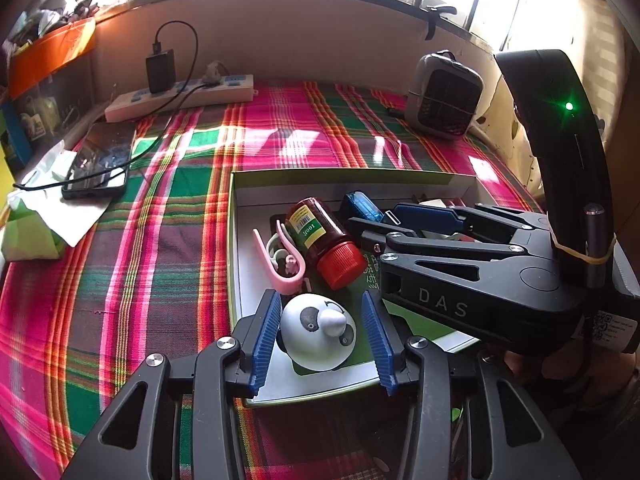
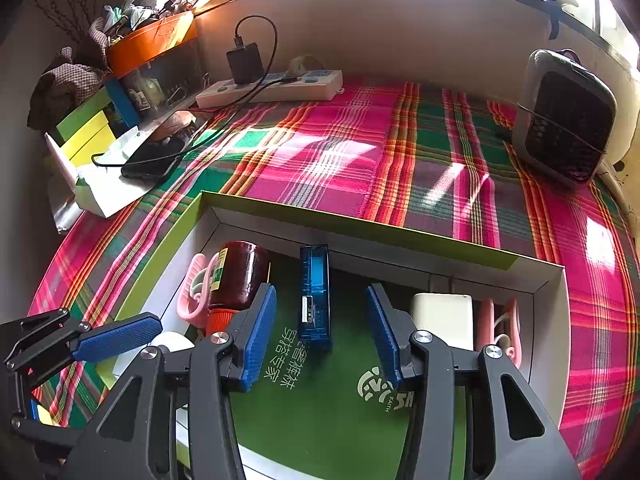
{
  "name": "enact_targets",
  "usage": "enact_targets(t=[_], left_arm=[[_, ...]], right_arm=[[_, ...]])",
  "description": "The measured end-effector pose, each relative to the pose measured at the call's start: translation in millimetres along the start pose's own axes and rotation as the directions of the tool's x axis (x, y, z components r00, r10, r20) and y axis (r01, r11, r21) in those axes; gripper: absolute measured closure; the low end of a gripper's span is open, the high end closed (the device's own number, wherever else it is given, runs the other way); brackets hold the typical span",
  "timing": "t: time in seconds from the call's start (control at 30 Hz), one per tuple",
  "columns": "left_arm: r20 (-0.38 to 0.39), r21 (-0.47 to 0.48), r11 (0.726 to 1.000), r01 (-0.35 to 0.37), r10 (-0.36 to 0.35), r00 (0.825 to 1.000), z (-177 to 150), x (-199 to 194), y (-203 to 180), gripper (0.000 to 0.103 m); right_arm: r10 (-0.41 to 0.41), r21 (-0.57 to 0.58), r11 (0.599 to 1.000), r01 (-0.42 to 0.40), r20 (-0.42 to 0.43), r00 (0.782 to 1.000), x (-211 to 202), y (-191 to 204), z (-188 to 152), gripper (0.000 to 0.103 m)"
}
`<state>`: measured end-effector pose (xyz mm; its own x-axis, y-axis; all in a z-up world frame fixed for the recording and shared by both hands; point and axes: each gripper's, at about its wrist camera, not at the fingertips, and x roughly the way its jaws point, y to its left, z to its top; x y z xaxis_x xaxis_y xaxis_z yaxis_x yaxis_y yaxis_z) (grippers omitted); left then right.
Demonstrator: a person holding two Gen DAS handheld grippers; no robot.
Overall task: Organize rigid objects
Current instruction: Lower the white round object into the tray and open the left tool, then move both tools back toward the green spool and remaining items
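A shallow white box with a green rim (image 1: 234,240) (image 2: 360,232) lies on the plaid cloth. In it are a brown bottle with a red cap (image 1: 320,236) (image 2: 240,276), a pink clip (image 1: 280,264), a blue USB device (image 2: 316,300), a white block (image 2: 442,320) and a white panda-faced dome (image 1: 318,332). My left gripper (image 1: 322,340) is open, its blue pads standing either side of the dome without pressing it. My right gripper (image 2: 322,336) (image 1: 384,226) is open too, and the blue USB device lies between its fingertips, untouched.
A power strip with a charger (image 1: 180,98), a cabled phone (image 1: 100,160) and a tissue pack (image 1: 32,220) sit at the left. A small grey fan (image 1: 444,96) stands at the back right. Bare plaid cloth (image 2: 340,152) stretches behind the box.
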<state>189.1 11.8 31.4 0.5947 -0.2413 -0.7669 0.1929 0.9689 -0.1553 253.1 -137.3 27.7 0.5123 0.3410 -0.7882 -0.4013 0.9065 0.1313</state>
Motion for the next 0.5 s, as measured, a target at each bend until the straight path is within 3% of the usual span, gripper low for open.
enact_targets(t=[0.5], left_arm=[[0.023, -0.009, 1.000, -0.011, 0.012, 1.000, -1.9, -16.9, -2.2, 0.056]], right_arm=[[-0.019, 0.011, 1.000, 0.018, 0.036, 0.999, -20.4, 0.6, -5.3, 0.053]])
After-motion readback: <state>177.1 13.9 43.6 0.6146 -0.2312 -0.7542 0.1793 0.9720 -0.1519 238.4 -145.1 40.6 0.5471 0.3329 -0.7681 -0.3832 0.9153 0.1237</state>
